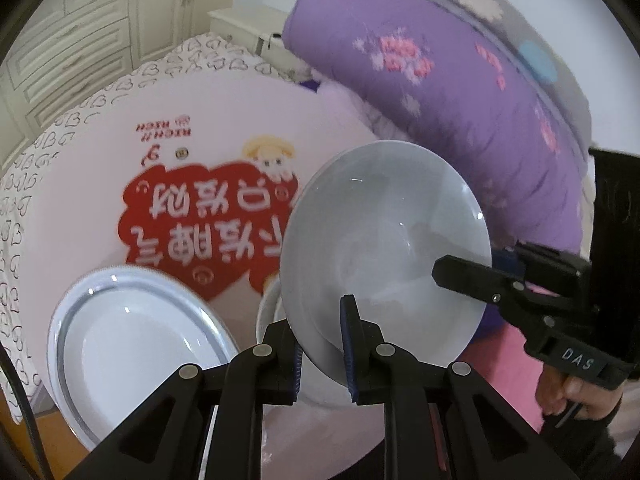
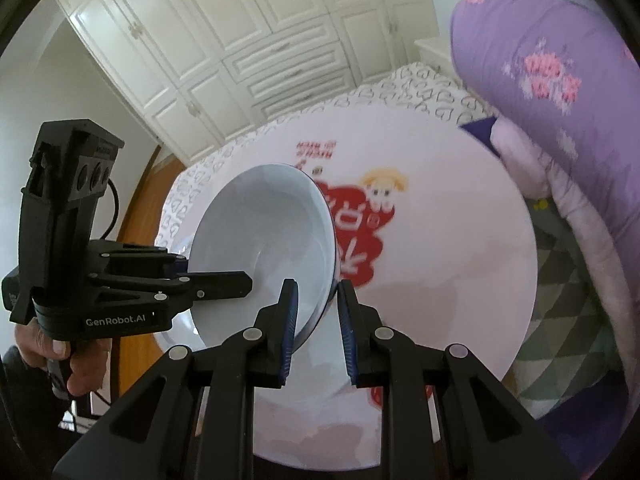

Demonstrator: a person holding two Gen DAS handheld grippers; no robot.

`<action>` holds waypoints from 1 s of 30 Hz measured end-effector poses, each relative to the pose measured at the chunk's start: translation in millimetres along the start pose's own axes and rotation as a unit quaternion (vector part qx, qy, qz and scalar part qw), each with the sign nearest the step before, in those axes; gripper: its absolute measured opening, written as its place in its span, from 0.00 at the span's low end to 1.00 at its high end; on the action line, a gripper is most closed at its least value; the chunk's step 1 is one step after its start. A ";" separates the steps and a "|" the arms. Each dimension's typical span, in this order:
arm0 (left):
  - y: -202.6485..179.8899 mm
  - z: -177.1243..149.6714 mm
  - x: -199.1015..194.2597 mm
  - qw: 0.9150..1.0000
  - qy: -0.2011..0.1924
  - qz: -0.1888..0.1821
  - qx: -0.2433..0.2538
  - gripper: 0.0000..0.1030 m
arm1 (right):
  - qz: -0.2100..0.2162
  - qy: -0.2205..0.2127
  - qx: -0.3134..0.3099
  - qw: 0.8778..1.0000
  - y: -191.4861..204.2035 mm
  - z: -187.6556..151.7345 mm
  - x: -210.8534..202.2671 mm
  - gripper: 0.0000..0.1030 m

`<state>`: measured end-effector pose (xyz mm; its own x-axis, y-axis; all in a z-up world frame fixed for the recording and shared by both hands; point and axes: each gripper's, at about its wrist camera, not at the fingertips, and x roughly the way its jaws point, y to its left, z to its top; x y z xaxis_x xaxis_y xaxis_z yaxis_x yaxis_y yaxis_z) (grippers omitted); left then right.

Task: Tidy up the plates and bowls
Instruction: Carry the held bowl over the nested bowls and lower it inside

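We are in a bedroom: cream panelled wardrobe doors [image 2: 248, 40] behind, a bed with a heart-print sheet [image 1: 40, 152], and on it a round white table top with a red cartoon print [image 1: 208, 220]. A bulky purple floral quilt [image 1: 440, 92] is heaped along the far right.

The step in hand, as we judge it, is carrying a glossy white ceramic bowl [image 1: 384, 248] between both tongs, tilted on edge and lifted clear above the table. Our left gripper [image 1: 324, 344] is clamped tight on the bowl's near rim, one blue pad inside the wall and one outside. Our right gripper [image 2: 316, 332] is likewise clenched on the opposite rim, seen in its own view with the blue-edged rim [image 2: 328, 240] pinched between the pads. Each hand's tool shows in the other's camera, reaching in from the side.

Below and left of the bowl, a white shallow plate with a silver-grey ring [image 1: 132, 344] lies on the table. Just under the held bowl, a second white bowl's rim [image 1: 268, 308] peeps out, mostly hidden.

Next, we think, the bowl needs levelling and lowering onto its like, probably nesting in that second bowl. Both grips must let go together so it neither tips nor clatters.
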<state>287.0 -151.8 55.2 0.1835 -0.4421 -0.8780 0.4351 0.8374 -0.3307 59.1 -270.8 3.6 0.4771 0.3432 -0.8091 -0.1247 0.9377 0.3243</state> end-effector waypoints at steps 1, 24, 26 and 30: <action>-2.3 -2.7 2.9 1.000 0.005 0.001 0.002 0.14 | 0.002 0.007 0.001 1.000 -0.7 -4.7 2.2 0.20; -21.9 -23.2 46.0 0.996 0.066 0.034 0.043 0.17 | 0.003 0.068 0.000 0.998 -7.3 -37.5 28.7 0.23; -22.6 -23.1 46.8 0.996 0.066 0.037 0.045 0.17 | 0.002 0.071 -0.001 0.997 -7.3 -37.6 29.8 0.23; -21.1 -20.8 47.0 0.996 0.067 0.035 0.039 0.24 | 0.001 0.074 -0.002 0.997 -8.6 -37.9 30.7 0.23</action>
<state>268.1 -183.6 13.8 0.0992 -0.3324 -0.9379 0.4939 0.8347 -0.2436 41.9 -266.3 -42.6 0.3429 0.3499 -0.8718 -0.1293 0.9368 0.3251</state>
